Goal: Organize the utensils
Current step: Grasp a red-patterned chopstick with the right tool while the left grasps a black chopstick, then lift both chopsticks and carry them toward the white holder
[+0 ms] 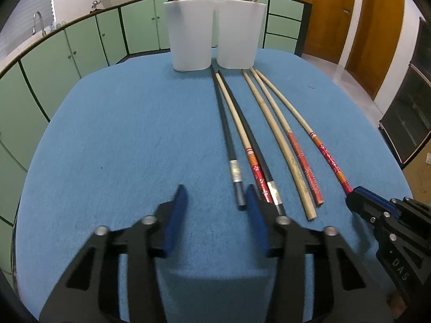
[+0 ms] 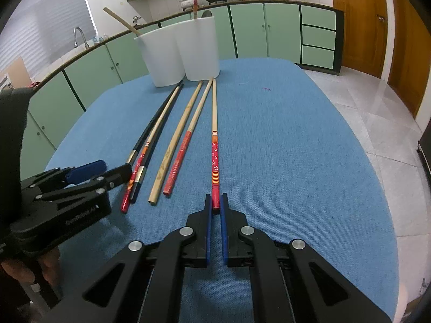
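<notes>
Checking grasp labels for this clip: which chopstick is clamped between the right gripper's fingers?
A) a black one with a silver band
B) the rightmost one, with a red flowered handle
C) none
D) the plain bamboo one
B: in the right wrist view the right gripper is shut on the red flowered chopstick.

Two wrist fisheyes, low over the blue table (image 1: 107,134), angled down, both facing the white cups (image 2: 177,51).

Even indoor light, glare on floor tiles (image 2: 377,113), strong fisheye bending, dark vignetted corners, slight softness
</notes>
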`<state>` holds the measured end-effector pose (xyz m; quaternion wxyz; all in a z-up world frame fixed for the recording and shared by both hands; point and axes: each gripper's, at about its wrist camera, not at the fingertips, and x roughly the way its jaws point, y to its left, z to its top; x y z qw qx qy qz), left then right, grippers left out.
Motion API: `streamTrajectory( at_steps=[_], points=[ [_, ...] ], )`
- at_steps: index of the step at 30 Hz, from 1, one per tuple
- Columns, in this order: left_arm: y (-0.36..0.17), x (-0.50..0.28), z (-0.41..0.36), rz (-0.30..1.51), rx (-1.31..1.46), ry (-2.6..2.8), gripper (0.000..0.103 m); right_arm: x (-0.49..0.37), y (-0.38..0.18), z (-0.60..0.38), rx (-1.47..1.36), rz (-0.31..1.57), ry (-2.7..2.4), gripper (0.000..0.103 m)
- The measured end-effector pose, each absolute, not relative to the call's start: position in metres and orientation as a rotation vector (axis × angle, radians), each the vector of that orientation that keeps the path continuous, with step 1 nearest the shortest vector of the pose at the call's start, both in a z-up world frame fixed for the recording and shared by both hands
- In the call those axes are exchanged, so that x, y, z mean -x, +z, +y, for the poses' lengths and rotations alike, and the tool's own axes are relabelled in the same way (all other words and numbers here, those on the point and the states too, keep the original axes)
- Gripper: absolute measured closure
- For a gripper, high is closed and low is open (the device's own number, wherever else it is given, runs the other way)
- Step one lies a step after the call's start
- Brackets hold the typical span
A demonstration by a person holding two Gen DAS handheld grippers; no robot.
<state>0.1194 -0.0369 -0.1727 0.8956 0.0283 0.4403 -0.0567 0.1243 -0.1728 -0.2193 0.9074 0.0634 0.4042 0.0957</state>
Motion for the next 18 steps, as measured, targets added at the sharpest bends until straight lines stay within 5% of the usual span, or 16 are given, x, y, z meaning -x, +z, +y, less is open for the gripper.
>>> streamTrajectory(
  at_steps=[12, 14, 16, 18],
  points=[
    [-0.1746, -0.1247, -0.0388, 0.909, -0.039, -0.105, 0.069, -0.1257, -0.22, -0.1727, -0.131, 0.84, 0.195, 0.097],
    [-0.1747, -0.1255, -0.0383, 0.908, -0.033, -0.109, 0.074, -0.1267, -0.2201, -0.1726, -0.134, 0.842, 0.197, 0.097],
    [-0.1739, -0.1249, -0.0374, 0.907, -0.021, -0.122, 0.097, -0.1285, -0.2204, -0.1748, -0.15, 0.843, 0.205, 0.097],
    [-0.1735, -0.1246, -0.0358, 0.908, -0.009, -0.126, 0.097, -0.1285, -0.2203, -0.1755, -0.159, 0.842, 0.208, 0.097]
  ],
)
